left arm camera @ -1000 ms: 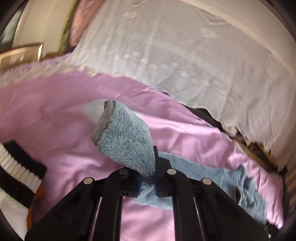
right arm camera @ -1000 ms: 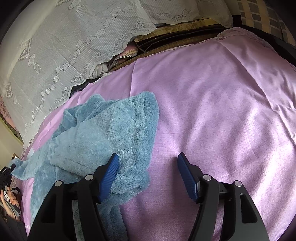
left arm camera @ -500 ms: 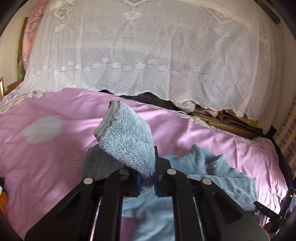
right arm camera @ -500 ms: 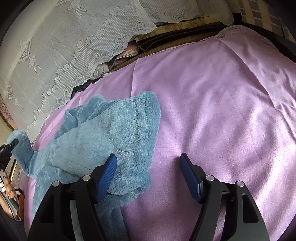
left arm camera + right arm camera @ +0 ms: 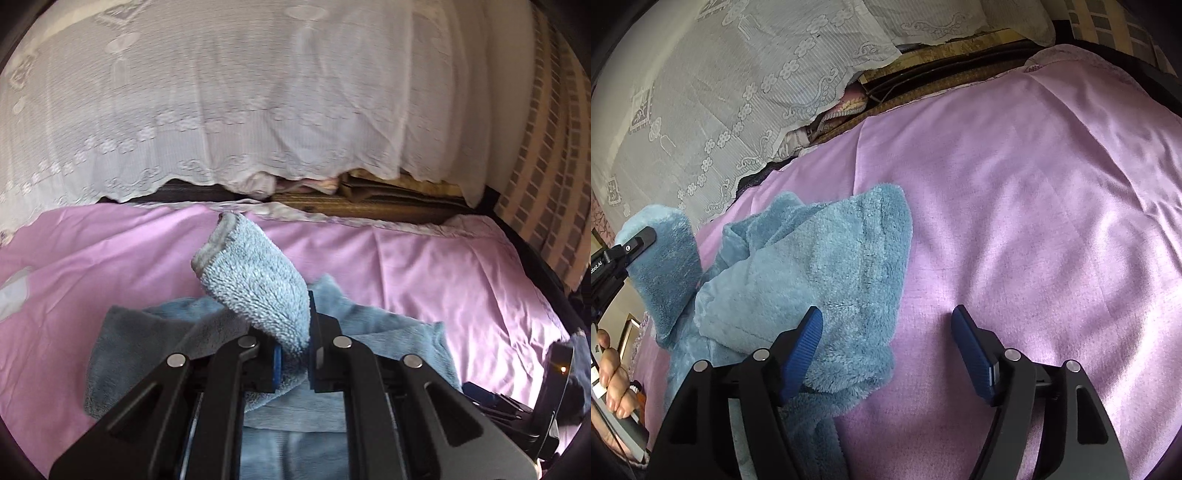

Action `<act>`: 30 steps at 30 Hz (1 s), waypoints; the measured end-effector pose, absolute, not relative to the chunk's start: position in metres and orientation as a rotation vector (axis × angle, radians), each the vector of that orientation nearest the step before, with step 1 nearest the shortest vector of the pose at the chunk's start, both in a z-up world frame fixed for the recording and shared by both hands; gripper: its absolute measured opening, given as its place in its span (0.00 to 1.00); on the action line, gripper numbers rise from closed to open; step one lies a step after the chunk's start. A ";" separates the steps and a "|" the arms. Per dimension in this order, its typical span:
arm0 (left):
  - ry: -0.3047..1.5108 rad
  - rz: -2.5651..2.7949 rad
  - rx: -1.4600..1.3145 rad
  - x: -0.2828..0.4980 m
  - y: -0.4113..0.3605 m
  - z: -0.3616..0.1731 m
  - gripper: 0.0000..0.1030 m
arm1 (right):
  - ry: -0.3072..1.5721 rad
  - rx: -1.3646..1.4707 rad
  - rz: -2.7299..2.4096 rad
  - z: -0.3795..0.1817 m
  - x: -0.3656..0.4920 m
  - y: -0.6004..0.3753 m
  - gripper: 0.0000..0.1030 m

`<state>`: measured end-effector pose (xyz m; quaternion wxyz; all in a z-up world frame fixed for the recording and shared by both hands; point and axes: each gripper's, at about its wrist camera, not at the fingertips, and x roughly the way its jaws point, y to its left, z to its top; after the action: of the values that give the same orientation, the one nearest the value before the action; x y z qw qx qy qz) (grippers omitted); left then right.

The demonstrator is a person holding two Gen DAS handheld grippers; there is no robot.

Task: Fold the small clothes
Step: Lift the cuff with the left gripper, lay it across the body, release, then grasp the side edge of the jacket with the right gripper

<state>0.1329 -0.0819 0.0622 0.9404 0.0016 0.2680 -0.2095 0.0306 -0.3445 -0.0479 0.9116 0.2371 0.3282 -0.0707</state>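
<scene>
Now L claw (image 5: 294,354) pinching fleece garment (image 5: 255,280), R claw (image 5: 886,354) wide

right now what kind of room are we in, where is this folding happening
Most likely a bedroom: the blue fleece garment lies on a bed-like surface spread with a pink sheet, and a white lace cover drapes over stacked bedding behind it. A brick-pattern wall stands on the right of the left wrist view.

Soft daylight, sheen on the sheet (image 5: 1034,192) — edges warped, perhaps slightly blurred.
</scene>
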 end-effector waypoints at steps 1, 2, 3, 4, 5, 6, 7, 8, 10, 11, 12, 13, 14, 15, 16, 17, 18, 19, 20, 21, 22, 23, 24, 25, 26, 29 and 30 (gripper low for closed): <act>0.547 -0.439 0.022 0.129 -0.094 0.060 0.08 | 0.676 0.490 -0.145 -0.048 0.031 -0.345 0.71; 0.552 -0.446 0.036 0.127 -0.103 0.056 0.08 | 0.676 0.492 -0.144 -0.048 0.031 -0.345 0.71; 0.559 -0.450 0.045 0.125 -0.111 0.052 0.08 | 0.675 0.495 -0.143 -0.048 0.031 -0.346 0.71; 0.572 -0.452 0.055 0.125 -0.120 0.045 0.09 | 0.673 0.498 -0.141 -0.048 0.031 -0.346 0.71; 0.586 -0.453 0.060 0.126 -0.126 0.039 0.09 | 0.672 0.501 -0.140 -0.048 0.030 -0.347 0.71; 0.606 -0.456 0.062 0.127 -0.132 0.031 0.09 | 0.671 0.503 -0.139 -0.048 0.030 -0.347 0.71; 0.623 -0.461 0.058 0.128 -0.136 0.024 0.09 | 0.671 0.504 -0.139 -0.048 0.030 -0.347 0.71; 0.639 -0.468 0.055 0.129 -0.139 0.018 0.09 | 0.670 0.504 -0.139 -0.048 0.030 -0.347 0.71; 0.661 -0.480 0.069 0.128 -0.147 0.006 0.09 | 0.670 0.504 -0.139 -0.048 0.030 -0.347 0.71; 0.663 -0.482 0.083 0.127 -0.151 0.002 0.09 | 0.670 0.505 -0.139 -0.048 0.030 -0.348 0.71; 0.665 -0.484 0.099 0.126 -0.154 -0.002 0.09 | 0.670 0.504 -0.139 -0.048 0.030 -0.347 0.71; 0.669 -0.490 0.109 0.125 -0.157 -0.005 0.10 | 0.670 0.505 -0.139 -0.048 0.030 -0.347 0.71; 0.675 -0.497 0.115 0.124 -0.159 -0.007 0.12 | 0.669 0.506 -0.138 -0.048 0.030 -0.347 0.71; 0.681 -0.500 0.118 0.123 -0.159 -0.009 0.24 | 0.669 0.507 -0.137 -0.048 0.029 -0.348 0.71; 0.686 -0.499 0.118 0.122 -0.159 -0.009 0.53 | 0.668 0.509 -0.136 -0.048 0.029 -0.348 0.71; 0.680 -0.491 0.118 0.120 -0.158 -0.008 0.67 | 0.668 0.511 -0.135 -0.048 0.029 -0.349 0.71; 0.651 -0.468 0.122 0.114 -0.155 -0.006 0.83 | 0.667 0.513 -0.134 -0.048 0.029 -0.349 0.71; 0.626 -0.468 0.131 0.108 -0.154 -0.003 0.84 | 0.667 0.514 -0.134 -0.049 0.029 -0.349 0.71; 0.619 -0.484 0.142 0.105 -0.153 0.000 0.84 | 0.666 0.514 -0.133 -0.049 0.029 -0.349 0.71; 0.613 -0.505 0.153 0.099 -0.151 0.002 0.84 | 0.666 0.515 -0.133 -0.049 0.028 -0.349 0.71; 0.601 -0.508 0.157 0.095 -0.147 0.005 0.84 | 0.665 0.516 -0.132 -0.049 0.028 -0.349 0.71; 0.587 -0.504 0.160 0.090 -0.143 0.008 0.84 | 0.664 0.518 -0.131 -0.049 0.028 -0.349 0.71; 0.577 -0.499 0.164 0.087 -0.138 0.010 0.84 | 0.663 0.520 -0.130 -0.049 0.028 -0.350 0.71; 0.568 -0.488 0.168 0.085 -0.130 0.012 0.84 | 0.659 0.526 -0.127 -0.048 0.028 -0.351 0.71; 0.558 -0.468 0.172 0.084 -0.121 0.015 0.85 | 0.652 0.536 -0.124 -0.047 0.026 -0.352 0.71; 0.542 -0.362 0.173 0.091 -0.082 0.020 0.89 | 0.585 0.610 -0.111 -0.040 0.016 -0.361 0.64; 0.543 -0.328 0.174 0.095 -0.071 0.020 0.89 | 0.562 0.634 -0.092 -0.036 0.013 -0.363 0.58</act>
<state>0.0950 -0.0709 0.0203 0.9464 0.0855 0.2666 -0.1612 0.0132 -0.3635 -0.0362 0.9105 0.3076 0.2725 -0.0446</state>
